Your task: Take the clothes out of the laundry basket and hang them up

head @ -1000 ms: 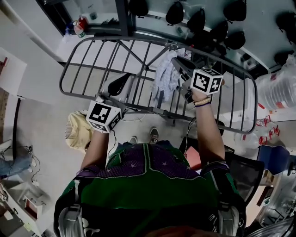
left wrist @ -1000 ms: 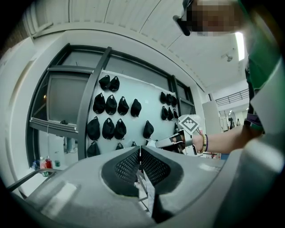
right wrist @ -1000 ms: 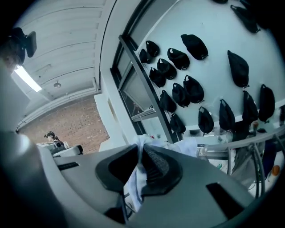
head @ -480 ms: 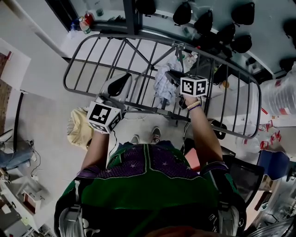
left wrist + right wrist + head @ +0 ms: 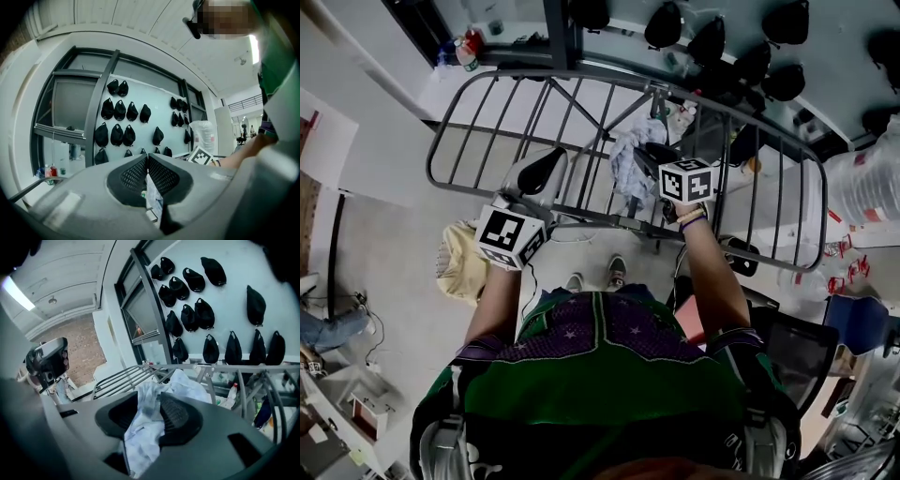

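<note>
Pale white-blue garment (image 5: 626, 161) hangs bunched over the middle rails of the grey metal drying rack (image 5: 572, 78), towards its far edge. The right gripper (image 5: 647, 153) is at the garment. Its jaws have just been opening and stand apart, with the crumpled fabric lying loose between them. The left gripper (image 5: 548, 164) hovers level above the rack's near edge, to the left of the garment and apart from it, its jaws pressed together.

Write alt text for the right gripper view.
The fingers of the right gripper have just been opening with a pale crumpled garment between them, draped onto a grey drying rack. Black caps hang on the wall behind.
</note>
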`<state>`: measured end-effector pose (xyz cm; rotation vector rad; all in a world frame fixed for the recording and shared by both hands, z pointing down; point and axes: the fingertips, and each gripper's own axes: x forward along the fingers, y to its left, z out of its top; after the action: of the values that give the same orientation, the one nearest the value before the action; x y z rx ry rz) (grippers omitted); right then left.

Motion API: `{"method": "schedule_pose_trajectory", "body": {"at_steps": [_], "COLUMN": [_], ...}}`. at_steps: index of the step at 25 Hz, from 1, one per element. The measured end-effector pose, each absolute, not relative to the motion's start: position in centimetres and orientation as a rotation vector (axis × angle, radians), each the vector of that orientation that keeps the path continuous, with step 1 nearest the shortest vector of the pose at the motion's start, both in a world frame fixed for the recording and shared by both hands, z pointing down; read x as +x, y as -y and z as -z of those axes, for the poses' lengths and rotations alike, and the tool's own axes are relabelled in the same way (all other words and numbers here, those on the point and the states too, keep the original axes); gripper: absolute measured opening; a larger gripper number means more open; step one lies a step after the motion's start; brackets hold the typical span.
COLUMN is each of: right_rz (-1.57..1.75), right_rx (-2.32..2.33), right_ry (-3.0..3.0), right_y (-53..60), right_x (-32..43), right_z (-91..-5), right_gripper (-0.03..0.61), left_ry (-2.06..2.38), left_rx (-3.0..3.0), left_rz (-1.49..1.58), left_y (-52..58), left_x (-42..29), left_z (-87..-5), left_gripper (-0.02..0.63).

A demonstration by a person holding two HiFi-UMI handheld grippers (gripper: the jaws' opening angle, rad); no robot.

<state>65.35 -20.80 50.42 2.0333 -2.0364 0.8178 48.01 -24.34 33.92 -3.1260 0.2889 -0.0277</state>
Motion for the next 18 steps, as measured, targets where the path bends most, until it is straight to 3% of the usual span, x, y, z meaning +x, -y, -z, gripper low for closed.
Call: {"method": "schedule_pose_trajectory", "body": {"at_steps": [18], "right_rz": [-0.726], "right_rx": [2.248], "right_ry": [1.912], "right_y": [16.3], "right_x": [64.1], "right_z": [-47.0], "right_gripper": [0.140], "left_ry": [-0.218], "left_rx": [-3.115], "left_rz": [-0.069], "left_y": [23.4], "left_x": [43.6], "left_z": [-32.2], "left_gripper": [0.020]}}
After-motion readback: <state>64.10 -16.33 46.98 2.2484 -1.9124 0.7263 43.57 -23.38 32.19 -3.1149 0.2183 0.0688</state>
